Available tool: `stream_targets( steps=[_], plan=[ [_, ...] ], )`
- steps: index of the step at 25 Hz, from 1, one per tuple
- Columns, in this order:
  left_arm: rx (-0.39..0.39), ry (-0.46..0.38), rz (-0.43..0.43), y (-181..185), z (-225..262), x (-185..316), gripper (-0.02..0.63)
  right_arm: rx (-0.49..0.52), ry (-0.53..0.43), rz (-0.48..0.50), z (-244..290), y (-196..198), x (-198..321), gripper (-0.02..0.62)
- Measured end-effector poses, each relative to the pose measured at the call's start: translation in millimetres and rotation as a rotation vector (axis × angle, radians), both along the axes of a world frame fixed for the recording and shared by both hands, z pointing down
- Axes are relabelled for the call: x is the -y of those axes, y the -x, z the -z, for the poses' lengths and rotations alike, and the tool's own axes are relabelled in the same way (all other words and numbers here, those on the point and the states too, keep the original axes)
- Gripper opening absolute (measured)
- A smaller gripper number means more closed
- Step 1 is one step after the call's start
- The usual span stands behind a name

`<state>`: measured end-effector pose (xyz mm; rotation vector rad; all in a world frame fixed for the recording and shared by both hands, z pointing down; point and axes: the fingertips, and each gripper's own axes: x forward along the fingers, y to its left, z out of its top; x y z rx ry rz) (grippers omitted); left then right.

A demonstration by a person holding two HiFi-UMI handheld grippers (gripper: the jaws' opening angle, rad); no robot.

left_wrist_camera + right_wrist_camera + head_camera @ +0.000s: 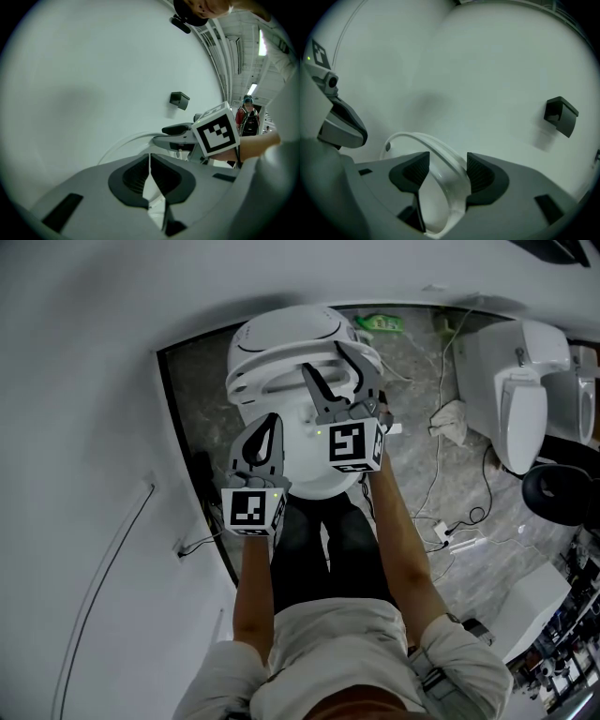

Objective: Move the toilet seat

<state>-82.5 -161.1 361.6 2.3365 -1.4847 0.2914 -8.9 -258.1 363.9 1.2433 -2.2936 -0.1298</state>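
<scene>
Right gripper [447, 164]: the fingers stand wide apart, and the white rim of the toilet seat [443, 154] runs up between the ribbed pads [480, 173]. It lies close against the right-hand pad, and a clear gap shows on the other side, so there is no squeeze on it. Left gripper [150, 157]: the fingers are pressed together with nothing between them, and only a sliver of white shows behind the seam.

The right gripper view alone shows that gap. From the head view the right gripper [323, 362] merely reaches over the seat [267, 376], forked around its edge. The left gripper [272, 427] hangs lower, over the front of the bowl [314, 479], clear of the seat. The left gripper view gives the side-on look, with the right gripper's marker cube [215, 129] just ahead.

The seat is a glossy white ring, tilted up off the bowl, curving away in a thin arc towards the pale wall [487, 70]. A dark bracket [560, 115] is fixed on that wall. Only the head view takes in the marbled floor [206, 381], the loose cables [441, 474] and a second toilet [520, 399], well apart to the right.
</scene>
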Motion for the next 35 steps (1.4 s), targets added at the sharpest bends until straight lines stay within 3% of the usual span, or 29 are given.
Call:
stream_targets(
  steps=[18,30,35],
  plan=[
    [0.0,0.001,-0.007,0.6,-0.8,7.0,0.031,0.019,-0.027,-0.058,5.0,-8.0,12.0,0.209],
    [-0.001,-0.048,-0.004,-3.1,32.9,0.2,0.029,0.098,-0.043,-0.031,46.5,-22.3,-31.8,0.131],
    [-0.005,-0.085,0.001,-4.5,60.0,-5.1,0.026,0.072,-0.07,0.006,81.6,-31.2,-57.0,0.07]
  ],
)
